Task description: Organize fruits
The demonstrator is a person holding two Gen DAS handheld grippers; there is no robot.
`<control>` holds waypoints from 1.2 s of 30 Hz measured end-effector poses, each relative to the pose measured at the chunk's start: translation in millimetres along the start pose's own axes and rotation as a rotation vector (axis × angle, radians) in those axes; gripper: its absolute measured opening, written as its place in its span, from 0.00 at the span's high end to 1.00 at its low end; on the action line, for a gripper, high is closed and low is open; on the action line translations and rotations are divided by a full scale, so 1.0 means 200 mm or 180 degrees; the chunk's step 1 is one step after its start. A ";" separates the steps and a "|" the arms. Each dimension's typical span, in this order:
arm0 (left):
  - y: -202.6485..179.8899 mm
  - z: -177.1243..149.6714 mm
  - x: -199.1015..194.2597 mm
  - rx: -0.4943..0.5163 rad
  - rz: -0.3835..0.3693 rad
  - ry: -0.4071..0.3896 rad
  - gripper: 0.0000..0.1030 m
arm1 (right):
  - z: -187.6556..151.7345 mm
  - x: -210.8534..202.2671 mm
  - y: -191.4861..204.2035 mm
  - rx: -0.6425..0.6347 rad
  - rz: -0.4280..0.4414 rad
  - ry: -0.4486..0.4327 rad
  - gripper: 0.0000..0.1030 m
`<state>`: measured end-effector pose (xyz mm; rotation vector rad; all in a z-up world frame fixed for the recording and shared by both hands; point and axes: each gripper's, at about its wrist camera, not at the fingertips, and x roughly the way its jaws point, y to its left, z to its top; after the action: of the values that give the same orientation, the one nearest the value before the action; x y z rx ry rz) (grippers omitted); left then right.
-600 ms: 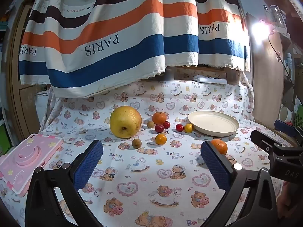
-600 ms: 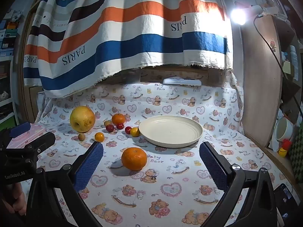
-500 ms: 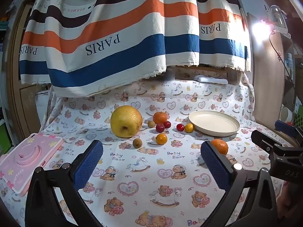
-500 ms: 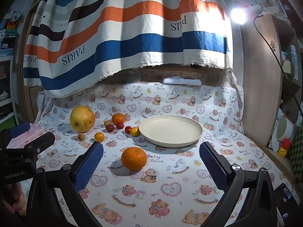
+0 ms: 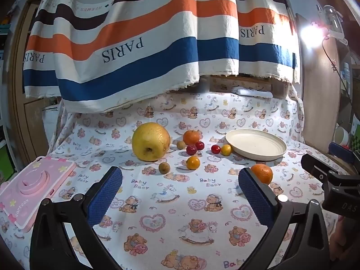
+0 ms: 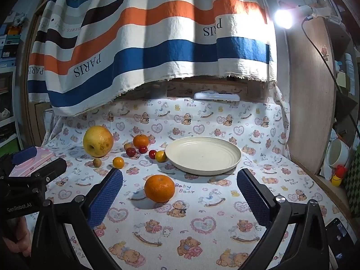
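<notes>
**Fruit Spread Beside an Empty Plate, Both Tongs Wide Apart**

While the striped PARIS cloth hangs across the back, a bear-print tablecloth covers the whole work surface, and the cream plate sits on it with nothing inside. Taking that plate as the mark, the big yellow pomelo-like fruit lies well to its left, and a pink toy camera case rests farther left still, at the cloth's edge. The left gripper and the right gripper both hover near the front of the table with jaws spread wide and nothing between the pads. A large orange sits just in front of the plate, apart from its rim, and a second orange lies to the plate's left, near the yellow fruit. Smaller pieces follow: a small yellow-orange fruit seemingly touching the plate's left rim, though the view is too small to be sure; a red cherry tomato just beside it; two more red ones farther left; a small orange fruit; and a brownish small fruit farthest left.
</notes>
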<state>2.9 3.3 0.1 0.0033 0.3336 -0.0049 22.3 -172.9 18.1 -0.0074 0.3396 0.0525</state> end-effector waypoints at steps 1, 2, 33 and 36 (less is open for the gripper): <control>0.00 -0.01 0.01 0.0007 -0.0006 0.0003 0.00 | 0.00 0.00 0.00 0.0000 0.0004 0.0004 0.01; -0.01 -0.01 0.01 0.0012 0.0002 -0.0003 0.00 | 0.00 0.00 0.00 0.0001 0.0002 0.0003 0.01; 0.03 0.00 -0.01 -0.0064 0.0089 -0.0032 0.00 | 0.00 0.00 0.01 -0.0038 0.0102 -0.0006 0.01; 0.03 0.00 0.00 -0.0069 0.0094 -0.0027 0.00 | -0.01 0.00 0.01 -0.0027 0.0105 0.0006 0.01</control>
<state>2.0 8.8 0.4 -0.0132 0.3251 0.0280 20.9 -171.7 16.1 -0.0102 0.3414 0.0864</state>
